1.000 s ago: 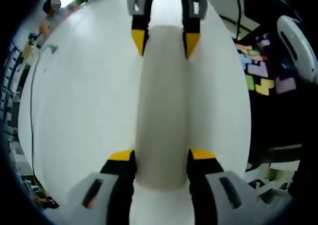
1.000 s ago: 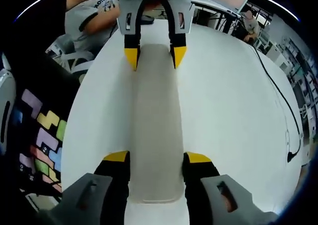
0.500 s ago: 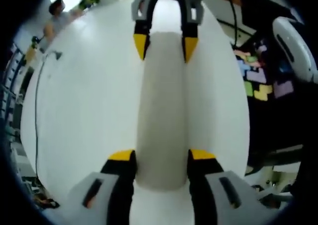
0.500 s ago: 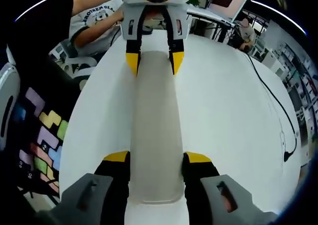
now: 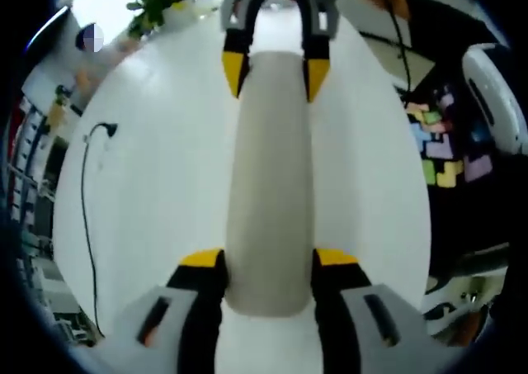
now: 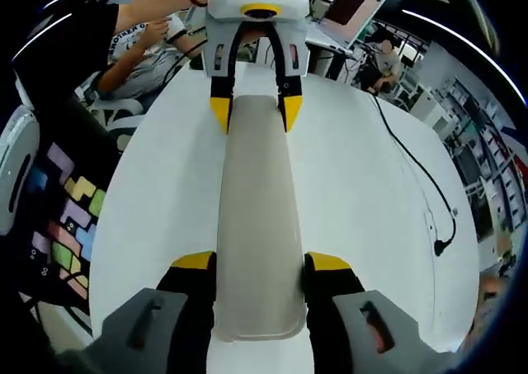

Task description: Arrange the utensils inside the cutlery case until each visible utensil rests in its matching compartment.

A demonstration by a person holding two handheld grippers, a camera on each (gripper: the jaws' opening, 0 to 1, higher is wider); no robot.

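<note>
Both tongs clamped on the closed beige cutlery case [image 5: 270, 184], one at each end: left tongs [image 5: 270, 262] pinch the near end in the left gripper view, with right tongs [image 5: 270, 70] gripping the far end; mirrored in the right gripper view, right tongs [image 6: 260, 267] near, left tongs [image 6: 254, 110] far, case [image 6: 257, 225] spanning between. Change over the last second: case reads darker and stands off the white bench [image 5: 157, 184] more, more room background in both views (plant, laptop, seated people, cable [image 6: 421, 188] across the bench). Looks like a lift or tilt of the case with both hands, though camera motion alone could account for part of it. Grip geometry unchanged, yellow pads in same spots on the case. Lid shut, no utensils seen, compartments hidden. Judgement: task barely begun; case needs setting down and opening before any sorting. Risk: smooth rounded shell slipping between pads if tilted further.
</note>
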